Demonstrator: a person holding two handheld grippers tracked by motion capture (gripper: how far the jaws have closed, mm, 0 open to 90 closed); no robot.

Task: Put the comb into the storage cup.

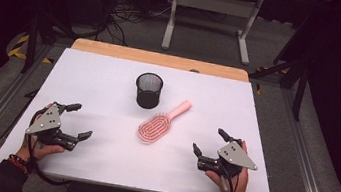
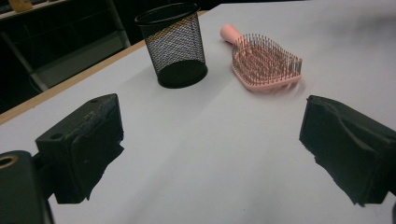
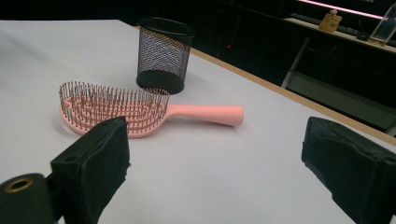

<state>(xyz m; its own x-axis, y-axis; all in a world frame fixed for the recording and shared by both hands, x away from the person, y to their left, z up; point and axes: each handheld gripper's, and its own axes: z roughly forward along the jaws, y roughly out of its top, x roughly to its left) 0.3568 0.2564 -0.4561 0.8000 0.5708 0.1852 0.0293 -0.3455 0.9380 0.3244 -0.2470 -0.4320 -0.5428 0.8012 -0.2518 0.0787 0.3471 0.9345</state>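
a: what lies on the white table [image 1: 110,82]?

b: a pink hairbrush [image 1: 160,123] lies flat near the middle of the surface, bristles up, its handle pointing toward the far right corner. just beyond it, toward the far edge, a black mesh cup [image 1: 148,90] stands upright. the two are near each other but apart.

a: and the grippers?

b: the left gripper [image 1: 78,121] rests close to the near left corner, held by a hand [image 1: 40,146] coming in over the near edge. its jaws stand wide apart with nothing between them. the right gripper [image 1: 209,142] sits close to the near right corner, also held by a hand [image 1: 237,178], jaws likewise spread and empty.

a: how close are they to the brush?

b: both are well apart from it. each points inward toward the middle, with the brush between them and a little farther from the near edge.
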